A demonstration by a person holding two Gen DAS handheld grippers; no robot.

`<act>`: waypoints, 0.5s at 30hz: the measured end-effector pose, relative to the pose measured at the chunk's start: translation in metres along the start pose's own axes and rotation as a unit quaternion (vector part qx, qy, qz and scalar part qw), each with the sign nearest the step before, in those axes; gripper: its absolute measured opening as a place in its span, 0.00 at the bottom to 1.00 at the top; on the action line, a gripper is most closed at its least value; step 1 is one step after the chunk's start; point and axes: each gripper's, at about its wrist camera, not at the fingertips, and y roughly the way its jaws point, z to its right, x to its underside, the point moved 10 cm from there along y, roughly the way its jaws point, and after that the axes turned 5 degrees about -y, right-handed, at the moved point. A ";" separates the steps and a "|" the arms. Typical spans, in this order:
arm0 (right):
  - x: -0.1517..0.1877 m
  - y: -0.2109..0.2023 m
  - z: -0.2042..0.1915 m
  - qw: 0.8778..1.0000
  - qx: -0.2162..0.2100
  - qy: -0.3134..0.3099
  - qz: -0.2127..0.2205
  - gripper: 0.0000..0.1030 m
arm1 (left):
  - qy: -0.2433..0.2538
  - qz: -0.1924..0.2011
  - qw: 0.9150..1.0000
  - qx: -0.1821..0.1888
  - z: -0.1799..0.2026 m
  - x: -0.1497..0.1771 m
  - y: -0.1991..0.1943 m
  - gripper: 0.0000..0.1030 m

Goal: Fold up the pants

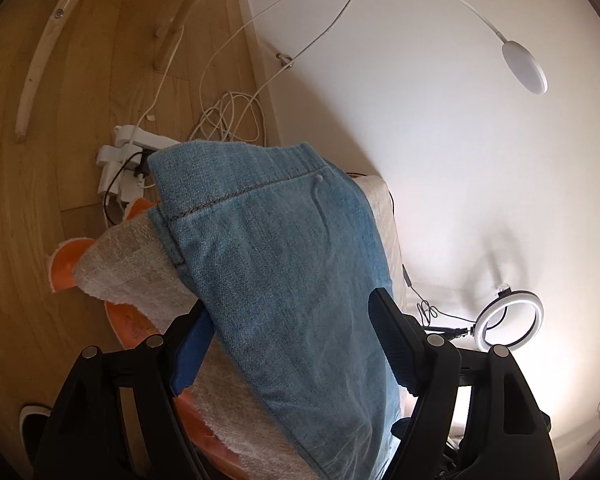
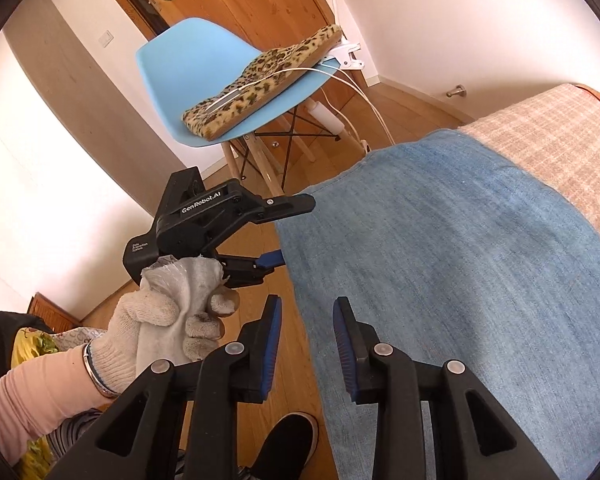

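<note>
Light blue denim pants (image 1: 284, 264) lie flat on a beige checked towel (image 1: 128, 268) that covers an orange-edged surface. In the left wrist view my left gripper (image 1: 292, 340) stands wide open, and the pants' near end lies between its fingers without being pinched. The right wrist view shows that left gripper (image 2: 298, 230) straddling the pants' (image 2: 440, 240) left edge, held by a white-gloved hand (image 2: 172, 320). My right gripper (image 2: 307, 302) is open, hovering at the same edge nearer to me, with only floor and the denim's border seen through the gap.
A blue chair (image 2: 172, 64) with a leopard-print cushion (image 2: 260, 80) stands beyond the pants. A power strip (image 1: 120, 160) and coiled white cables (image 1: 228, 116) lie on the wooden floor. A ring light (image 1: 508, 320) and a white lamp (image 1: 524, 68) stand by the wall. A black shoe (image 2: 284, 444) is below.
</note>
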 end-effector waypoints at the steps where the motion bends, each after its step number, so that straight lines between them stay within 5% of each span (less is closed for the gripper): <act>1: 0.000 -0.003 0.000 1.000 0.002 -0.002 0.001 0.29 | 0.003 0.006 1.000 0.006 0.005 -0.001 -0.005 0.73; 4: -0.002 -0.006 0.000 1.000 0.007 -0.005 0.005 0.30 | 0.024 0.022 0.999 0.024 0.022 -0.001 -0.017 0.73; 7: -0.001 -0.007 0.000 1.000 0.008 -0.006 0.005 0.30 | 0.059 0.024 0.998 0.002 0.026 -0.003 -0.013 0.73; 11: -0.001 -0.009 0.001 1.000 0.016 -0.008 0.004 0.30 | 0.003 0.026 0.999 -0.018 0.003 -0.015 -0.001 0.73; 15: -0.006 -0.020 0.008 0.999 0.033 -0.005 0.011 0.30 | 0.008 0.062 0.997 -0.041 0.001 -0.025 -0.003 0.73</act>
